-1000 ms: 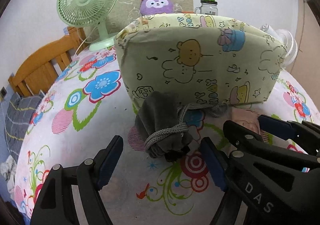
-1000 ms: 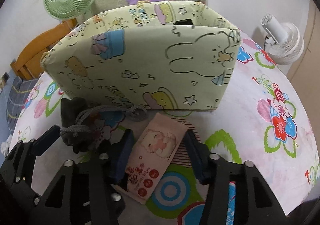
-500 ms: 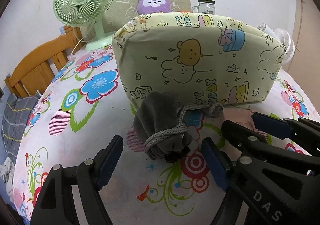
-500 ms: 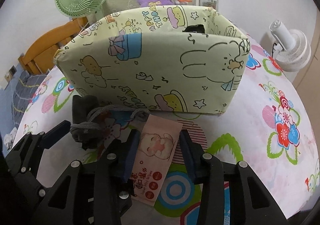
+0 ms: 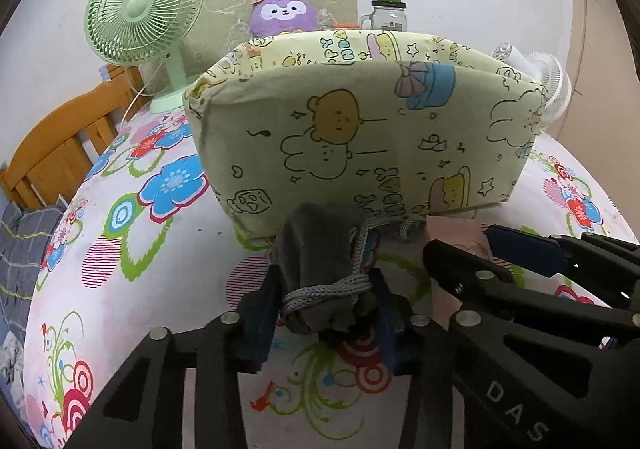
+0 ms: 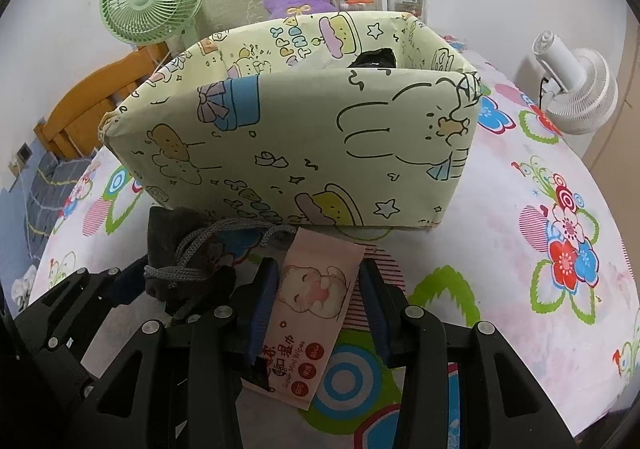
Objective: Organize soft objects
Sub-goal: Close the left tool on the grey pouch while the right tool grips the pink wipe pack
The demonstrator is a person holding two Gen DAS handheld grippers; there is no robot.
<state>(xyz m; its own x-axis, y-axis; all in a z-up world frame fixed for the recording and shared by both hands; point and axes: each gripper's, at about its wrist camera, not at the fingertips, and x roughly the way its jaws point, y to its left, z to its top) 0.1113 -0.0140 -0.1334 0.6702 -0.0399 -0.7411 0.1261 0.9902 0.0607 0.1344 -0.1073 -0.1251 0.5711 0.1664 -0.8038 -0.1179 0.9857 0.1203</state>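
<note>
The left hand-held gripper (image 5: 326, 311) is seen with its blue pads (image 5: 262, 323) closing on the dark grey soft drawstring pouch (image 5: 316, 269), which lies between the jaws and is already touched on both sides near its cord-tied neck. The pouch's long axis runs straight ahead from this gripper, its far end nearly touching the box beyond.

The right hand-held gripper (image 6: 316, 303) is held narrowed around the flat pink pack of wet wipes (image 6: 308, 313); the pads stand against its long edges, so a grip is judged to be made. The pack's long axis also runs forward, tilted slightly rightward away from the gripper.

Just beyond both grippers, the pale yellow fabric-covered storage box with cartoon prints (image 6: 288, 137) is stood on the flower-patterned desk (image 6: 520, 249). Each object is nearest its own gripper, and the box lies directly ahead and above, so a lift over the near wall is probably called for.
</note>
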